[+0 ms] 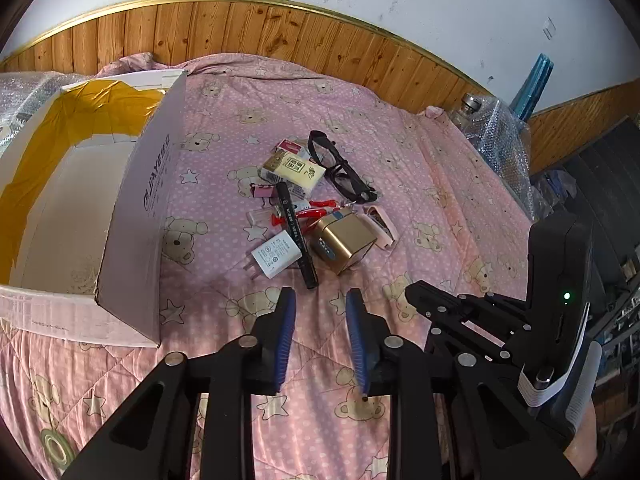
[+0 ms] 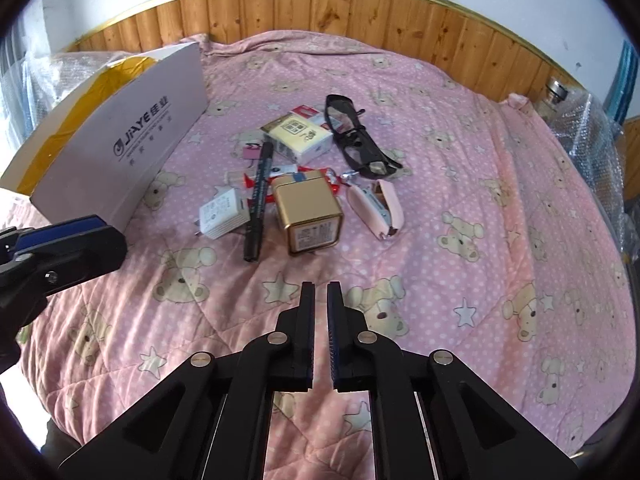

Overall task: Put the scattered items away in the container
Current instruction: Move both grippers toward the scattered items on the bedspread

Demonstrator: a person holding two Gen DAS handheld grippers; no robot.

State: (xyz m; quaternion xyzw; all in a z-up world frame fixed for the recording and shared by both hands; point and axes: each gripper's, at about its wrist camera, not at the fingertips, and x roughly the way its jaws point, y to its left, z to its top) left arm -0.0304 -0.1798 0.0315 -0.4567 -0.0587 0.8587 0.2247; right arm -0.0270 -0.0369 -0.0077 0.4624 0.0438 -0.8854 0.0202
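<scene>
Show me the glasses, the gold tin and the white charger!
glasses (image 2: 356, 140), right wrist view, on the frame by the lenses.
gold tin (image 2: 306, 206), right wrist view, on its top side.
charger (image 1: 276, 254), left wrist view, on its flat labelled face.

On a bed under a pink bear-and-star quilt (image 1: 400, 152), the left claw (image 1: 320, 300) hovers with its blue-padded fingers (image 1: 286, 320) parted and empty, just short of a heap of small things. Nearest lie a black marker pen (image 1: 296, 236), a white plug charger (image 1: 274, 254) and a gold square tin (image 1: 344, 240), with a pale yellow tissue pack (image 1: 294, 170) and black-framed glasses (image 1: 340, 168) beyond. An open white cardboard box (image 1: 140, 208) stands to the left, and the right claw (image 1: 448, 304) enters from the right.
</scene>
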